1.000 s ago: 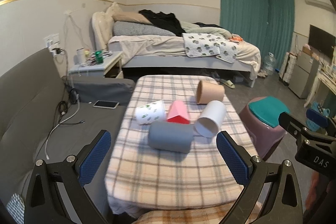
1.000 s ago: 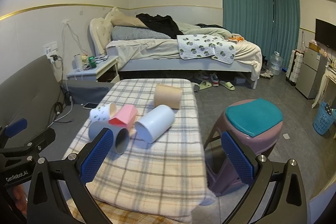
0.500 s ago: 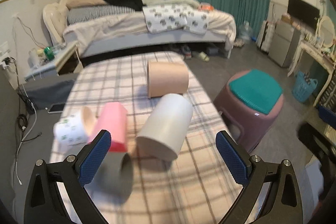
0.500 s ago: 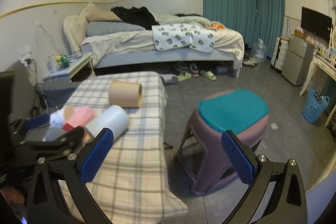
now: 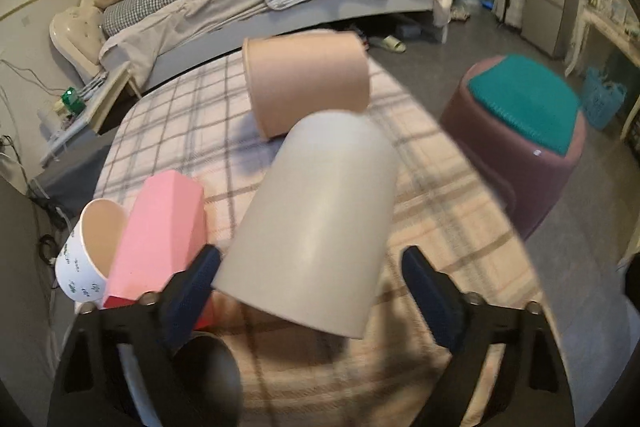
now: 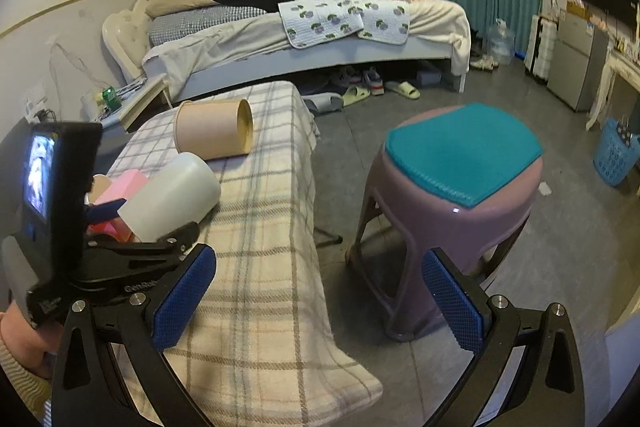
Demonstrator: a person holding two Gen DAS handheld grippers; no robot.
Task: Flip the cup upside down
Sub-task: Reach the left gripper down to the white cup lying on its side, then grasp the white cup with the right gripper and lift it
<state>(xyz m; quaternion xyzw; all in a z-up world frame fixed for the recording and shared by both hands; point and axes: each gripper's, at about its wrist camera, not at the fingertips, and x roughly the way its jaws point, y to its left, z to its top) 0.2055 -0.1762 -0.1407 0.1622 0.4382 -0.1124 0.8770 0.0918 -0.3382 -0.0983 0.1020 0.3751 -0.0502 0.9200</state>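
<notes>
White cup (image 5: 316,223) on its side near the middle of the table (image 5: 440,211), toward the right edge, open mouth facing the left gripper (image 5: 310,291). Left gripper wide, fingers either side of the cup's mouth end, apparently not touching yet. Right gripper (image 6: 320,301) wide, holding nothing, out past the table's right edge and aimed at the stool (image 6: 460,183).

Risks, as judgement: smooth round wall, so liable to roll or squirt forward if closed off-centre. Pink cup (image 5: 160,235) touching or nearly touching the left finger (image 5: 192,291); grey cup (image 5: 208,371) just below; either likely to get nudged. Tan cup (image 5: 308,79) close behind, likely to be knocked toward the far edge if the white cup is pushed.
</notes>
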